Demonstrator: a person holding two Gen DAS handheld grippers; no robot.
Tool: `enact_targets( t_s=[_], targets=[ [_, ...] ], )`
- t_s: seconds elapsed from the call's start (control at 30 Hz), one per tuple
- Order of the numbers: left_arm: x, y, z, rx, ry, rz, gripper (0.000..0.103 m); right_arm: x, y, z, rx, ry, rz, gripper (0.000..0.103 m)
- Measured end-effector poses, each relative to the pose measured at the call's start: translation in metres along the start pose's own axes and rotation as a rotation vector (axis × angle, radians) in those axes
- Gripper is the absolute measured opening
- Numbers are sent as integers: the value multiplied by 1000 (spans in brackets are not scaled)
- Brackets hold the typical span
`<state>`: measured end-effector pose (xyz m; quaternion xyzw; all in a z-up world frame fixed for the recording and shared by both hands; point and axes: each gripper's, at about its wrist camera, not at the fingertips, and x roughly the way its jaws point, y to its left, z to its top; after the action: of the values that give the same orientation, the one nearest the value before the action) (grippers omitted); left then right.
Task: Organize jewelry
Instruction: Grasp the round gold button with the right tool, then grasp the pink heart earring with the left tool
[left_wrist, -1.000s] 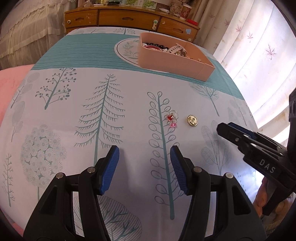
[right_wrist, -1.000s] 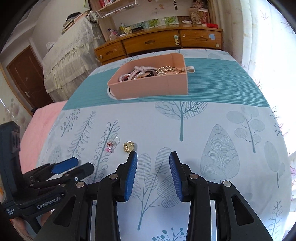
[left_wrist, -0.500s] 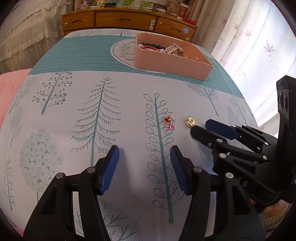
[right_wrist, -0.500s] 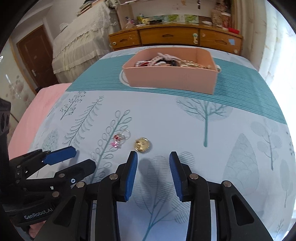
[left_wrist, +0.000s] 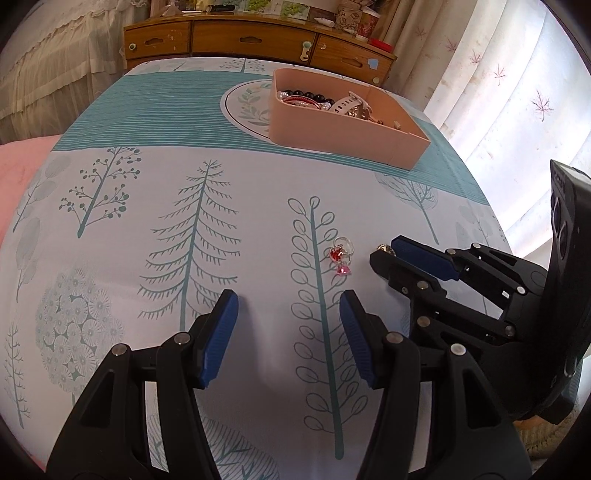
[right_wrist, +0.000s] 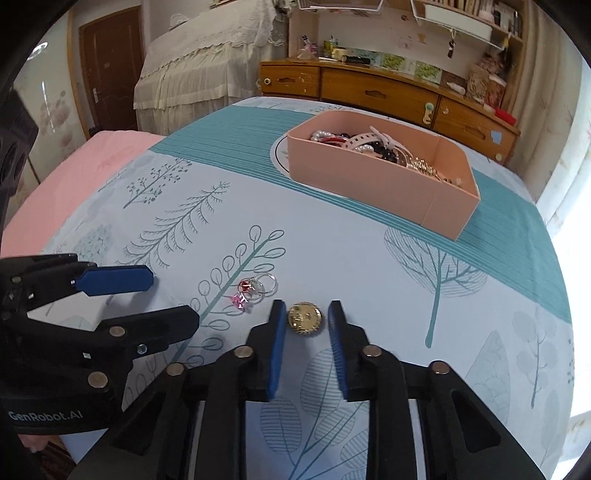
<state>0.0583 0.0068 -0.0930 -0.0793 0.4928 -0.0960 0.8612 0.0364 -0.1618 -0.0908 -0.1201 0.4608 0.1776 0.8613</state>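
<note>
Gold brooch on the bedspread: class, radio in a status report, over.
Right gripper open, jaws either side of gold brooch, not closed. Left gripper open, empty. Gem rings beside brooch, clear of jaws. Pink box unobstructed.

My jaws: matt black plastic, ribbed blue rubbery pads (right_wrist: 276, 347), shiny metal rivets. Brooch (right_wrist: 305, 318): polished gold metal, glossy. Rings (right_wrist: 258, 288): bright silver metal with glassy red and pink stones. Box (right_wrist: 373, 181): matt pink, finely ribbed walls, looks like card or plastic, can't tell which. Surface is a smooth matt printed cloth (left_wrist: 155, 192). Dresser (left_wrist: 255, 38): varnished wood, chipped.
</note>
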Motion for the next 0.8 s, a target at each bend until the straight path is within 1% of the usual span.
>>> enact_targets(
  t_s=[0.07, 0.23, 0.37, 0.43, 0.5, 0.57, 0.73, 0.8],
  targets=[
    [2, -3, 2, 6, 4, -1, 54, -1, -4, -3, 14, 0, 0, 19],
    [6, -16, 6, 36, 10, -16, 54, -7, -25, -11, 102, 1, 12, 19],
    [13, -27, 10, 55, 10, 4, 53, -16, -38, -20, 136, -4, 20, 19],
    [15, -31, 11, 60, 2, 28, 49, -20, -41, -24, 149, -7, 21, 19],
    [16, -33, 11, 67, -3, 50, 41, -22, -46, -27, 166, -10, 27, 19],
    [17, -36, 12, 75, -4, 72, 38, -24, -50, -30, 181, -14, 35, 19],
    [20, -40, 13, 100, -4, 104, 32, -28, -55, -34, 205, -22, 53, 19],
    [21, -44, 13, 117, -6, 117, 28, -29, -57, -36, 218, -25, 65, 19]
  ],
)
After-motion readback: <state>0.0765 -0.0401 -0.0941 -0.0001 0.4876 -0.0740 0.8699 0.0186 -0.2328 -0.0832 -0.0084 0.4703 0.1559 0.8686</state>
